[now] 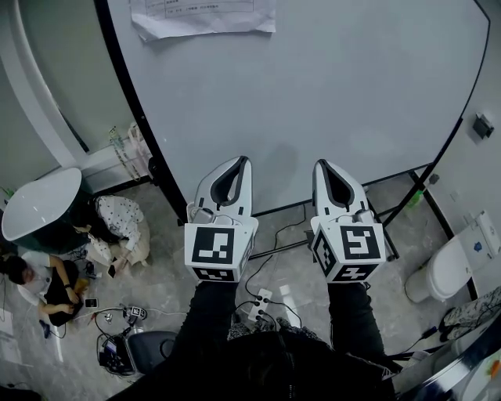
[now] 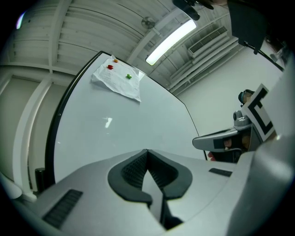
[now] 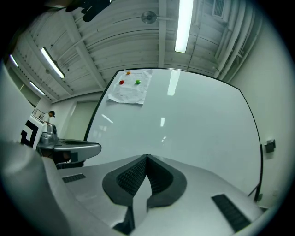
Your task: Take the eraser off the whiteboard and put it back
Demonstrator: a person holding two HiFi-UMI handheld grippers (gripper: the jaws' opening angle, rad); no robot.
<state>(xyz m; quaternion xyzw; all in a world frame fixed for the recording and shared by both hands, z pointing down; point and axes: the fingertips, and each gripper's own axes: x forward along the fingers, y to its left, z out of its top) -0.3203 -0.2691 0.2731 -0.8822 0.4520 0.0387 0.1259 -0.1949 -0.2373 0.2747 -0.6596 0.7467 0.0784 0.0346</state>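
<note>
The whiteboard fills most of the head view as a wide, pale, bare sheet inside a thin black frame. No view settles where the eraser is. The only candidate is a small dark object just outside the frame's right edge, which the right gripper view also catches, too small to identify. At the board's upper left hangs a sheet of paper. The head view cuts it off at the top, while both gripper views show it whole, with red, orange and green magnets on it. The left gripper and the right gripper are held side by side in front of the board's lower part, apart from each other and pointing at it. In the left gripper view and the right gripper view the jaws of each are pressed together at the tips with nothing between them. Each gripper view also shows the other gripper at its edge, and long ceiling lights that the head view does not reach. Only the head view shows the floor, with the holder's dark sleeves, a power strip with cables, and two people sitting low at the left.
</note>
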